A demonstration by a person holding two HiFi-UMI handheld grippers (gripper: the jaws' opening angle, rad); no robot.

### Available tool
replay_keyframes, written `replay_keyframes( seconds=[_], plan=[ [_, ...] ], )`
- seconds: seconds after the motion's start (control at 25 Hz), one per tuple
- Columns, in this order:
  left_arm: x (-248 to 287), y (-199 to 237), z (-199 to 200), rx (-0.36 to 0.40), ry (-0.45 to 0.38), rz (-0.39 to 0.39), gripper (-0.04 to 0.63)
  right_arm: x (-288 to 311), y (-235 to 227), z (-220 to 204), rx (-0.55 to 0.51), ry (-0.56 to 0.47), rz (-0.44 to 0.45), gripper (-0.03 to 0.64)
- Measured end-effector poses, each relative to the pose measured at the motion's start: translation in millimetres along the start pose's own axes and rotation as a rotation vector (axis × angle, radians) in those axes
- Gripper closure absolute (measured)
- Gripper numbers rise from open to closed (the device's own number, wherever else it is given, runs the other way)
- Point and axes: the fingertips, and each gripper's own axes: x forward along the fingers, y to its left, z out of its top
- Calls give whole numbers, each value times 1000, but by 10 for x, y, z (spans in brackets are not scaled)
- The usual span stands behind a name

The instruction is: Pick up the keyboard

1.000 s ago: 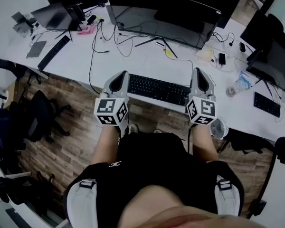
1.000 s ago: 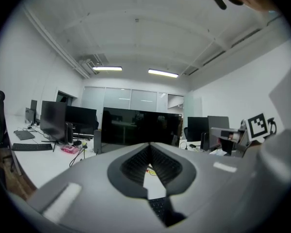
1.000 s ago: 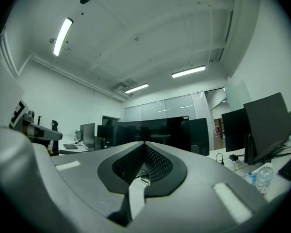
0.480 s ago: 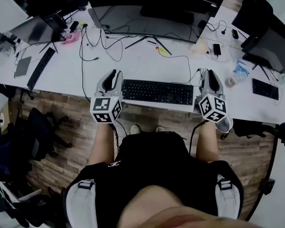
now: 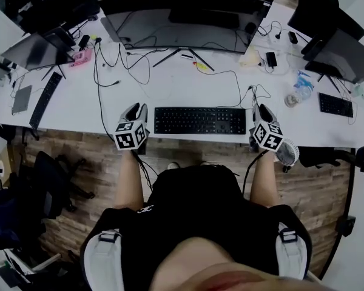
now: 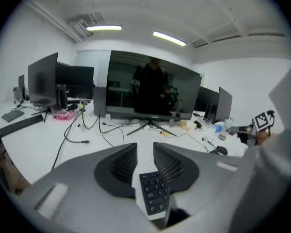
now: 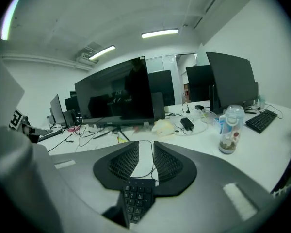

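Note:
The black keyboard point(image 5: 199, 120) lies flat on the white desk point(image 5: 170, 83), near its front edge. My left gripper point(image 5: 135, 111) is at the keyboard's left end and my right gripper point(image 5: 262, 111) at its right end. In the left gripper view the jaws point(image 6: 144, 154) are opening, with a gap between the pads and the keyboard's end point(image 6: 155, 192) low between them, not pressed. The right gripper view shows the same: the jaws point(image 7: 145, 155) are opening over the keyboard's other end point(image 7: 136, 199).
A wide curved monitor point(image 5: 182, 17) stands behind the keyboard, with loose cables point(image 5: 118, 62) in front of it. A bottle point(image 5: 300, 93) and another keyboard point(image 5: 335, 105) are to the right. A small fan point(image 5: 286, 153) hangs at the desk edge. A further keyboard point(image 5: 42, 99) lies far left.
Both grippers have come down and moved apart, and the keyboard held up between them now rests on the desk. Both pairs of jaws have parted.

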Motion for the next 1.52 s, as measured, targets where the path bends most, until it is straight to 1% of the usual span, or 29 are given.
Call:
replay_keyframes(
  seconds=[0.12,0.28,0.44,0.56,0.72,0.8,0.92,1.12,1.24,1.28,1.4,1.44,1.52],
  plan=[
    [198,33,-308,-18,80,-26,484,99,-70,-298,22,60,-17,554],
    [432,3,-763,-42,191,-77,468,243,-124,-712,77,143,-15,554],
    [568,-4,-1210,-73,305,-94,456,374,-133,-1094,110,230,-1,552],
    [616,19,-1419,-102,360,-106,449,427,-133,-1280,116,283,11,552],
    [675,5,-1586,-182,410,-152,443,461,-108,-1451,132,330,47,543],
    [703,-29,-1652,-208,429,-177,442,475,-115,-1531,149,350,52,541],
    [741,-50,-1690,-245,429,-202,442,507,-143,-1591,185,358,62,538],
    [796,-69,-1733,-357,414,-282,442,557,-160,-1626,264,378,129,530],
    [824,-55,-1736,-368,419,-316,440,588,-163,-1643,303,403,164,527],
    [832,-46,-1741,-375,428,-323,429,596,-170,-1650,314,419,173,525],
    [827,-34,-1759,-381,457,-326,420,591,-163,-1648,295,458,177,526],
    [808,-33,-1755,-378,457,-320,420,575,-149,-1625,290,456,174,526],
    [755,-34,-1697,-375,436,-318,420,524,-112,-1502,296,416,174,526]
  ],
)
